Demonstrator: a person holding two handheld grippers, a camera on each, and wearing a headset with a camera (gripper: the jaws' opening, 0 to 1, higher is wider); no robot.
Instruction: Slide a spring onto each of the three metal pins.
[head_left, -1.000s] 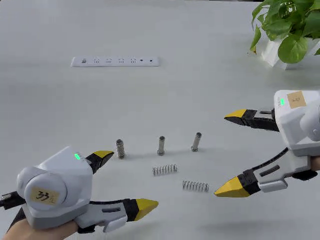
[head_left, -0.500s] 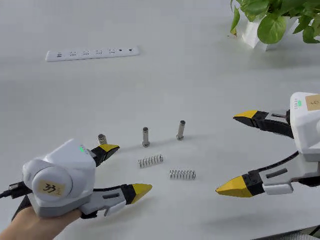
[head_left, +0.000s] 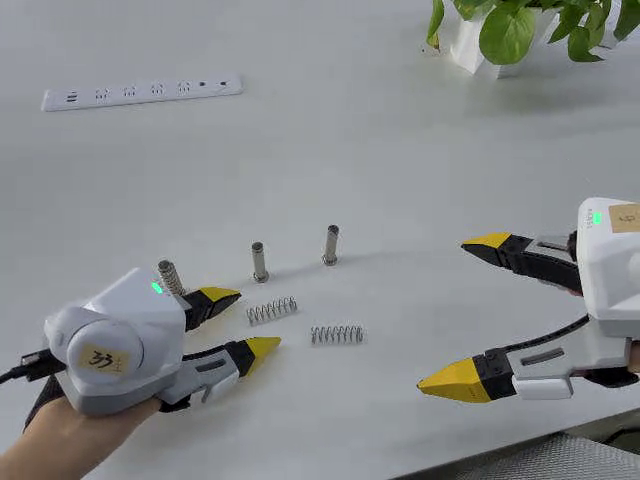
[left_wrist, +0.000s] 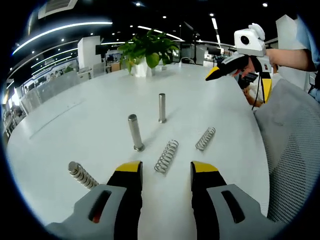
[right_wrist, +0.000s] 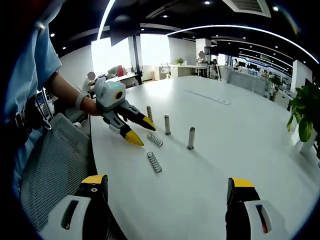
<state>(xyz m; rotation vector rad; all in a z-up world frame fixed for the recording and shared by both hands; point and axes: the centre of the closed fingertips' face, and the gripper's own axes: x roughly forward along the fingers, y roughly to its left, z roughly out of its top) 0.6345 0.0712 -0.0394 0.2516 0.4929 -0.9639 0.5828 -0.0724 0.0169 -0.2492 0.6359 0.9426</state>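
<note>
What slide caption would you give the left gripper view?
Open left hand-held gripper faces a loose spring; nearer bare pin and farther bare pin beyond, spring-covered pin alongside.

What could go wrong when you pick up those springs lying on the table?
The near spring is thin and round, so the left tool might pinch it crooked and flick it away. The pin already wearing a spring stands right beside that tool; a bump could tip it over.

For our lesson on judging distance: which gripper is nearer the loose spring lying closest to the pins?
Left. The left gripper is open just beside the spring; the right gripper hangs far off on the other side.
</note>
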